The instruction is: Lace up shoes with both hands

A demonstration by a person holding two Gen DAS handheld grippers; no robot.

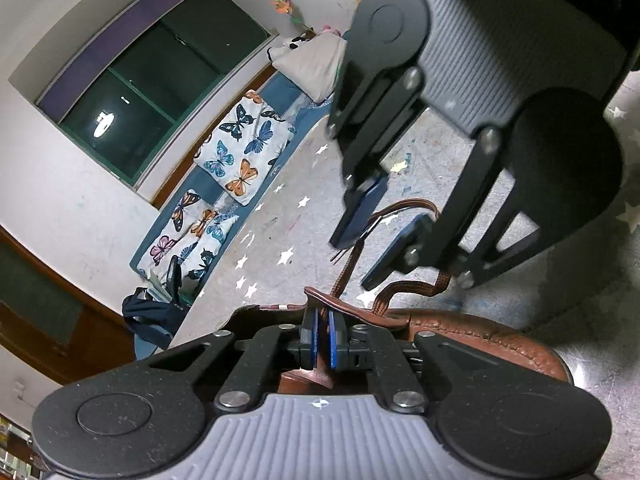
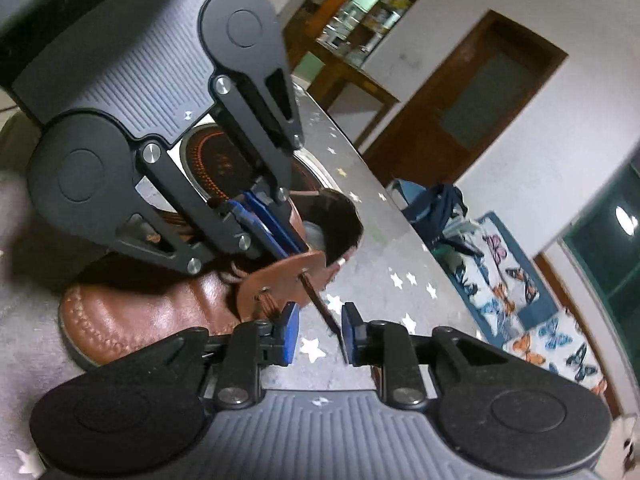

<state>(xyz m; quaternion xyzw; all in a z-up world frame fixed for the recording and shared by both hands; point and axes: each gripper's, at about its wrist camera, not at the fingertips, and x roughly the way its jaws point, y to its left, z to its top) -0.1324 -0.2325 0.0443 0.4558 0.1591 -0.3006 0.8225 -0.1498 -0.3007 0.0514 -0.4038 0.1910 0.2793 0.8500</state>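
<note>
A brown leather shoe (image 1: 492, 340) lies on a grey table with white stars (image 1: 280, 216); it also shows in the right wrist view (image 2: 140, 312). My left gripper (image 1: 323, 340) is shut on the shoe's leather eyelet flap (image 2: 288, 276). My right gripper (image 2: 318, 332) is open, and the brown lace (image 2: 320, 308) coming out of an eyelet in that flap hangs between its blue pads (image 2: 290, 332). In the left wrist view the right gripper (image 1: 376, 232) is open above the shoe with the lace (image 1: 348, 264) running up between its fingers.
A bench with butterfly cushions (image 1: 240, 148) runs along the table's far side under a dark window (image 1: 152, 80). A dark bag (image 1: 148, 316) lies at the bench end. A round induction hob (image 2: 224, 160) sits in the table behind the shoe. A wooden door (image 2: 472, 108) stands beyond.
</note>
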